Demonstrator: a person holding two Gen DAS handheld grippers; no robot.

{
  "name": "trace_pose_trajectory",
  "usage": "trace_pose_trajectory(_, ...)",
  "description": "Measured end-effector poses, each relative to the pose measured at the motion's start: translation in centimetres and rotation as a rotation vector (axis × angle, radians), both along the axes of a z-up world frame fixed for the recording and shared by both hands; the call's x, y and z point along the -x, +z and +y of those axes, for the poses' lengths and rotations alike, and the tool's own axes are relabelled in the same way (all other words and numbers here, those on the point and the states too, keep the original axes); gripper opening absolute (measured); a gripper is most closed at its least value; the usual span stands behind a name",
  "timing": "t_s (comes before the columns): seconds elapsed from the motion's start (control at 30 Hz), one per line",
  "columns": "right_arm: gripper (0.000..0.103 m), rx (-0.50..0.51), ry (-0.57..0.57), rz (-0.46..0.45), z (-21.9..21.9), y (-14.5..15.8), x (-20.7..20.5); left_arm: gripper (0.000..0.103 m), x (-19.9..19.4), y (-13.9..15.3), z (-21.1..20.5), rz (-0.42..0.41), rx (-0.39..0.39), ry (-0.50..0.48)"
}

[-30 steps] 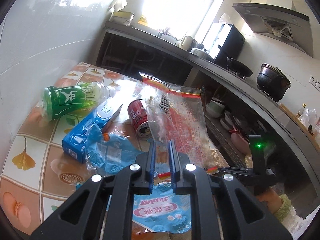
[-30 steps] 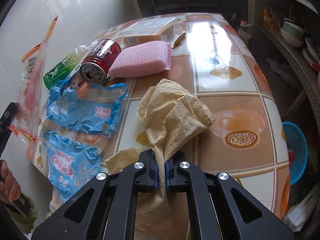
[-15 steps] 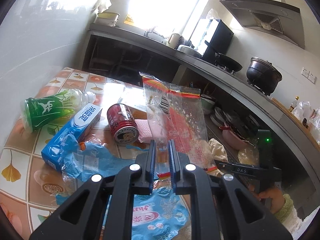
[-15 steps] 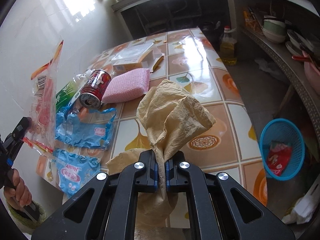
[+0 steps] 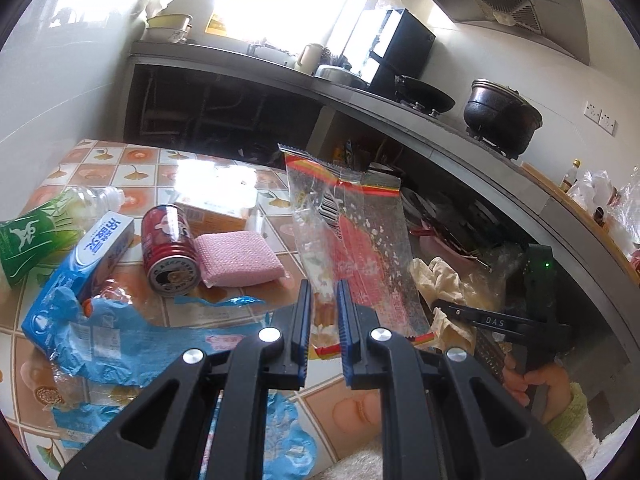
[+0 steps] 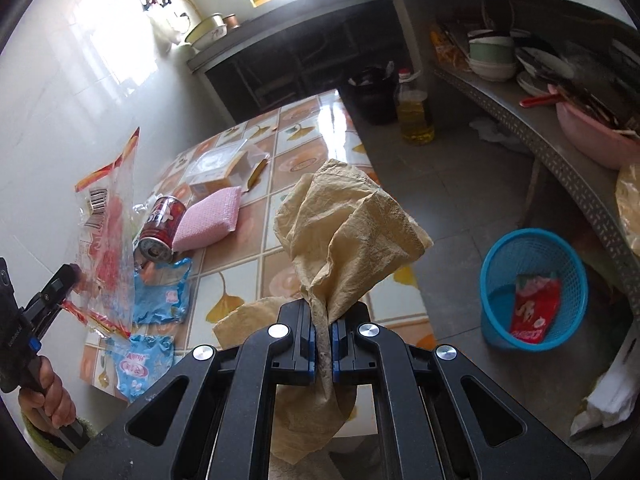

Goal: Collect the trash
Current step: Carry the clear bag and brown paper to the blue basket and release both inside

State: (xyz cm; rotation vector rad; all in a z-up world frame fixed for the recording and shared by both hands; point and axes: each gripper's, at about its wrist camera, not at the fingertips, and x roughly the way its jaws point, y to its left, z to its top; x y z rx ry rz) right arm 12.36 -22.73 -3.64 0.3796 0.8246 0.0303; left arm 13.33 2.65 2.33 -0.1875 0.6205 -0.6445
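Both up, both loaded. Left gripper (image 5: 322, 300) pinches the lower edge of a clear red-printed wrapper (image 5: 352, 224), which stands upright above the tiled table (image 5: 248, 308). Right gripper (image 6: 323, 328) is clamped on crumpled brown paper (image 6: 344, 232), lifted off the table, likely for carrying to the blue basket (image 6: 534, 288) on the floor, which already holds a red packet (image 6: 534, 308). Can (image 5: 170, 250), blue wrappers (image 5: 108, 332), green bottle (image 5: 36, 232) remain on the table.
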Motion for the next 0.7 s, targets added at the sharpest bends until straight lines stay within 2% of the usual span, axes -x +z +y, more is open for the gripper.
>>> trace_pose_trajectory(0.4,0.004,-0.050,-0.161,0.005,-7.4,-1.7,3.3,0.012,-1.4,-0.3,-8.5,0.032,-0.079,-0.137)
trace_pose_trajectory(0.7,0.004,-0.090,-0.260,0.022,-11.6,-3.6,5.4,0.012,-4.0,-0.5,-14.2,0.075,-0.143,-0.231)
